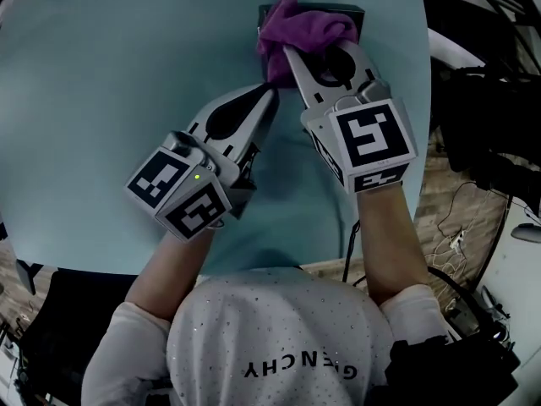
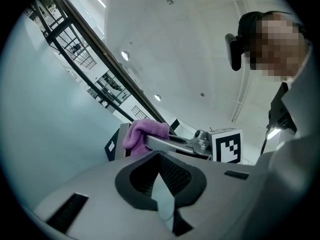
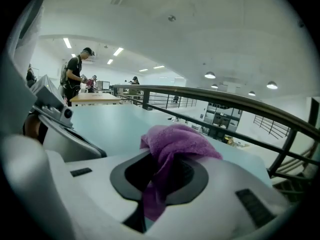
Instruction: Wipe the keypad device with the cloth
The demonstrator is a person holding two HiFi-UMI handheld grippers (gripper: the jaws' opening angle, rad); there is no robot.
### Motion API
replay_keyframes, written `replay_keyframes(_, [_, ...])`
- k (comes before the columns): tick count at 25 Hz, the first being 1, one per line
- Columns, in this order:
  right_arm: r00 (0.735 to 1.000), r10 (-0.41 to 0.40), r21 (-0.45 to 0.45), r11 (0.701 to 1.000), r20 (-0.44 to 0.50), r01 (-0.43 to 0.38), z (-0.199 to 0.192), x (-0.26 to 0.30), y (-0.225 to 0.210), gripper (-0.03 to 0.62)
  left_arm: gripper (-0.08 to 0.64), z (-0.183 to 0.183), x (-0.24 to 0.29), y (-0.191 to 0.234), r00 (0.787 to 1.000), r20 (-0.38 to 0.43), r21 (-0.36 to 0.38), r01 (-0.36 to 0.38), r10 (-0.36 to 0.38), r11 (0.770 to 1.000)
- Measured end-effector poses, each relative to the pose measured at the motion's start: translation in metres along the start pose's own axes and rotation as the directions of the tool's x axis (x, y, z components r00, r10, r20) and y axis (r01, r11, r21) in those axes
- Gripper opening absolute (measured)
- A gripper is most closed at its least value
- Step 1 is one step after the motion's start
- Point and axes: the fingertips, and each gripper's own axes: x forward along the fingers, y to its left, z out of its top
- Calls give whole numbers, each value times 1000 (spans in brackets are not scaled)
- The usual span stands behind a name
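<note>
Cloth (image 1: 306,25), purple, is clamped between the jaws of the right gripper (image 1: 319,49) and is laid over the dark keypad device (image 1: 355,12) at top centre. The left gripper (image 1: 269,93) is held closed and empty, just beside the device's lower left corner.

Dim overhead light, fisheye-warped edges

We wear a white speckled short-sleeved shirt (image 1: 279,332) with dark lettering; our pale grey left claw (image 1: 270,92) and right claw (image 1: 323,54) bear black-and-white marker cubes (image 1: 369,140).
</note>
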Motion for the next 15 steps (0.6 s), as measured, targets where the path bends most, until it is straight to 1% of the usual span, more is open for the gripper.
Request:
replay_keyframes(2, [999, -36, 49, 998, -17, 37, -10, -6, -15, 54, 0, -3, 2, -2, 1000, 1, -2, 5, -5, 1000])
replay_keyframes(4, [997, -67, 120, 990, -32, 71, -22, -11, -35, 54, 0, -5, 7, -3, 1000, -2, -2, 8, -8, 1000])
replay_keyframes(8, [992, -122, 244, 961, -44, 129, -38, -15, -66, 54, 0, -5, 9, 1, 1000, -11, -3, 6, -6, 1000])
replay_keyframes(11, [986, -161, 299, 940, -44, 167, -43, -20, -80, 54, 0, -7, 1, 0, 1000, -15, -1, 10, -10, 1000])
replay_keyframes(15, [977, -206, 331, 919, -52, 212, -55, -26, -103, 54, 0, -14, 1, 0, 1000, -20, -3, 9, -9, 1000])
